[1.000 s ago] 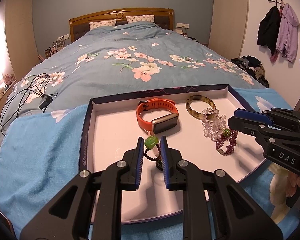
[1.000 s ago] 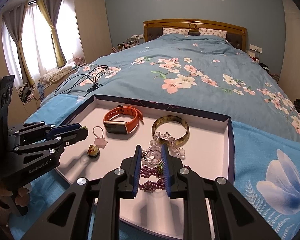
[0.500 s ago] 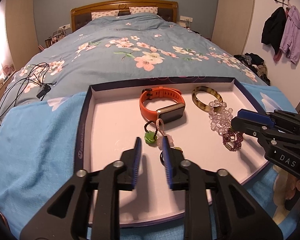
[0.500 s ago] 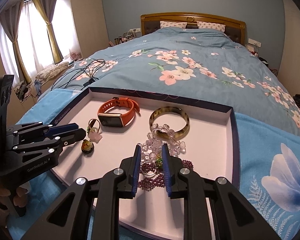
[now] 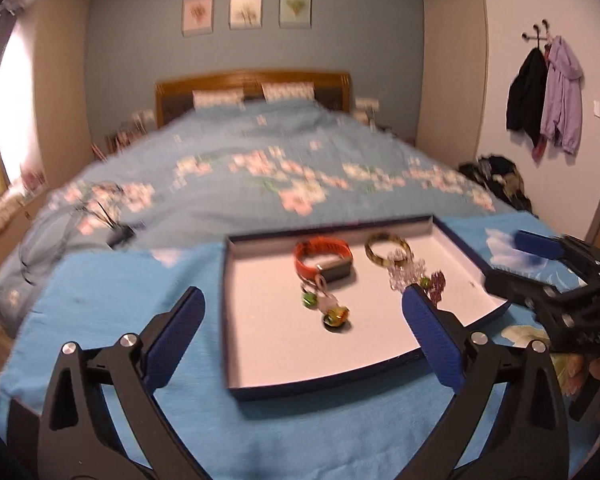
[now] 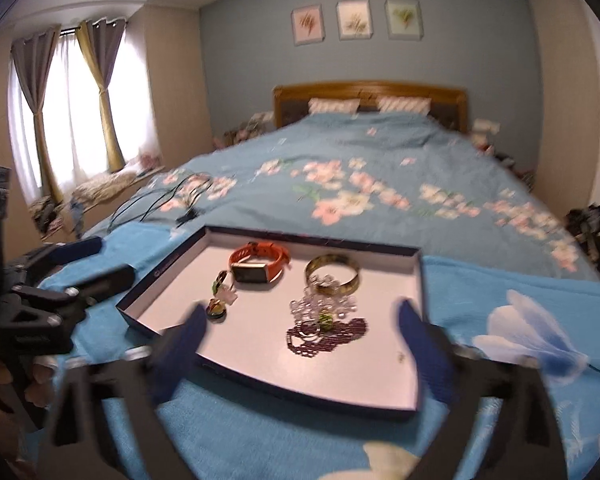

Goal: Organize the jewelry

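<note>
In the tray (image 6: 168, 276), blurred jewelry (image 6: 324, 320) overlaps indistinctly.

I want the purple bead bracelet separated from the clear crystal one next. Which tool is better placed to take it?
The right tool, probably. The purple bead bracelet lies in the tray directly between its open fingers, nearest that view. From the left tool, also open, it sits off beside the right finger, with the small charms more central.

Both grippers hang with jaws spread wide and nothing between them, the left gripper (image 5: 304, 332) on the left, the right gripper (image 6: 300, 340) on the right, well apart.
</note>
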Demonstrator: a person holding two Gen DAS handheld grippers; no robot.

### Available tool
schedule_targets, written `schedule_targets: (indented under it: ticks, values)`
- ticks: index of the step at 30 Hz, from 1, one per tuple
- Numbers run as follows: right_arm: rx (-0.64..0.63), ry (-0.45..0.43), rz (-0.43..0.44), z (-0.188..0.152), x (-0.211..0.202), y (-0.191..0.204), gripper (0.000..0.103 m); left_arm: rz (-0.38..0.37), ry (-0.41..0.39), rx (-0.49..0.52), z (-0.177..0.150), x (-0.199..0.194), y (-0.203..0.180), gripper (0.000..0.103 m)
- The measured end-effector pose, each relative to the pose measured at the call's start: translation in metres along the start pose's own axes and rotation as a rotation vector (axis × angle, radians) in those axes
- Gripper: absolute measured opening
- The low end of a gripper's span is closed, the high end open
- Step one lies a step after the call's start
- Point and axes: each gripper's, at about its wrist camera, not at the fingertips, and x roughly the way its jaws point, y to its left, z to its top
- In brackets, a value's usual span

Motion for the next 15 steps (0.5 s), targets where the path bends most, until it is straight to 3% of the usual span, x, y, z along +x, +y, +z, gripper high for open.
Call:
schedule_targets:
  ticks: [7,15]
  values:
    - [-0.039,-0.11,-0.06,-0.017,-0.038,0.017,0.097,0.05,-0.133,-0.009,-0.021,-0.059,0.003,0.097]
    - [-0.013,-0.141,-0.088,-0.037,-0.063,0.022,0.097,0.07,-0.217,-0.016,-0.043,-0.102,-0.009,0.097]
